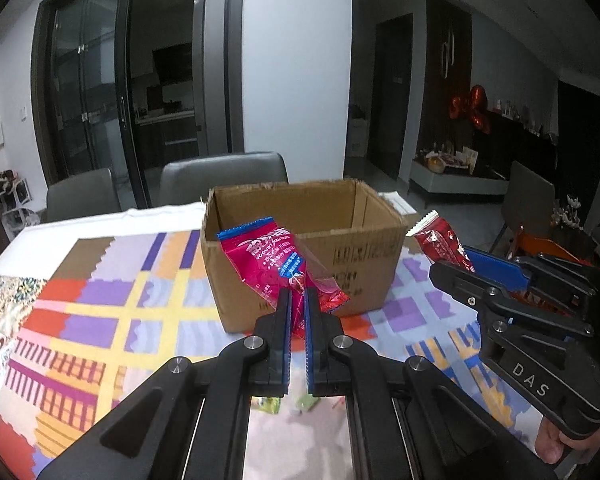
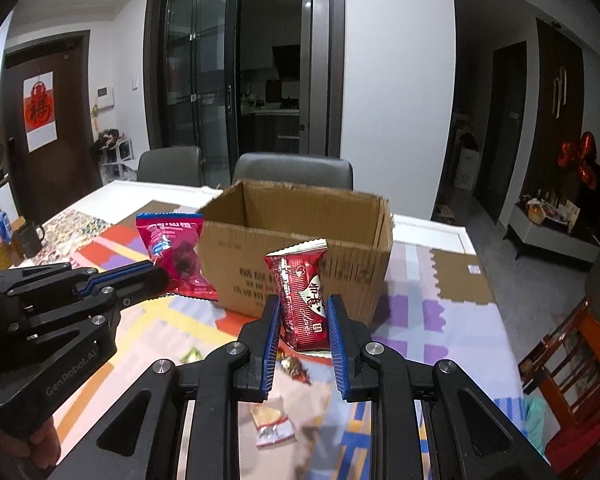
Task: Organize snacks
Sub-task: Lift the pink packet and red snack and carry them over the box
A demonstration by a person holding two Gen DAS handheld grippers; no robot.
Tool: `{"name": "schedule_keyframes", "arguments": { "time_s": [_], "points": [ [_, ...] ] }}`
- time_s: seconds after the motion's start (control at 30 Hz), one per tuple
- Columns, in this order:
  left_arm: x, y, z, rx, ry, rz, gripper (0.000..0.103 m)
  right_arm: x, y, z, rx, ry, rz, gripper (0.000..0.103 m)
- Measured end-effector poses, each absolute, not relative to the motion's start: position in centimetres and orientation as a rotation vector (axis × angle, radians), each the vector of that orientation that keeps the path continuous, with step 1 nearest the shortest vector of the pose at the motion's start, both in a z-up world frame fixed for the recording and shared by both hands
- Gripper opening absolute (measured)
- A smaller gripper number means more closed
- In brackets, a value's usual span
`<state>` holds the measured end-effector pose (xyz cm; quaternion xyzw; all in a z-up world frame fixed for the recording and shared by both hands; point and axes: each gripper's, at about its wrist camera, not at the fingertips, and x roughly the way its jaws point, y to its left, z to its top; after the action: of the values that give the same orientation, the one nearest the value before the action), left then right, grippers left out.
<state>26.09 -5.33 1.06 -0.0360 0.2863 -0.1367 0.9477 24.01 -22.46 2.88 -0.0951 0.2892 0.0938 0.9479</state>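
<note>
**Two snack packets held up before the open carton**

The left gripper [image 1: 297,300] has a pink yogurt snack packet [image 1: 278,264] pinched between its blue-padded jaws, which are drawn in narrow on the packet's lower end. The packet rises from the jaws and leans up and to the left, its long axis on a slant, the blue crimped edge at the top. It hangs in the air just on the near side of the cardboard box [image 1: 364,264], overlapping the box's near wall in the left wrist view; whether it touches the cardboard I cannot tell.

The right gripper [image 2: 303,312] holds a dark red snack packet [image 2: 302,300] between its jaws, which stand moderately apart with the packet filling the gap between the pads. This packet stands nearly upright, long axis vertical, its white crimped edge uppermost and tipped slightly to the right. It too sits just near of the box, in front of the near wall.

The box is open at the top, its flaps torn off, and stands on the surface, which is covered by a patchwork-patterned cloth [image 1: 100,312]. Under the right gripper, on the near part of the cloth, lie a few small wrapped sweets [image 2: 274,426], somewhat blurred. Two grey chairs [image 2: 294,170] stand on the far side.
</note>
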Motion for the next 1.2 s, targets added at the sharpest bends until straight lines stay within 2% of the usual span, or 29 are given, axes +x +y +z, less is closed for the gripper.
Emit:
{"name": "schedule_keyframes", "arguments": {
  "time_s": [0.6, 1.2],
  "points": [
    [30.9, -4.4, 4.9, -0.092, 0.515, -0.282, 0.007, 27.6, -21.8, 6.9, -0.193, 0.505, 0.159, 0.025],
    [35.8, -4.8, 5.9, -0.081, 0.500, -0.277, 0.007, 32.0, -22.1, 7.9, -0.174, 0.491, 0.115, 0.025]
  ]
}}
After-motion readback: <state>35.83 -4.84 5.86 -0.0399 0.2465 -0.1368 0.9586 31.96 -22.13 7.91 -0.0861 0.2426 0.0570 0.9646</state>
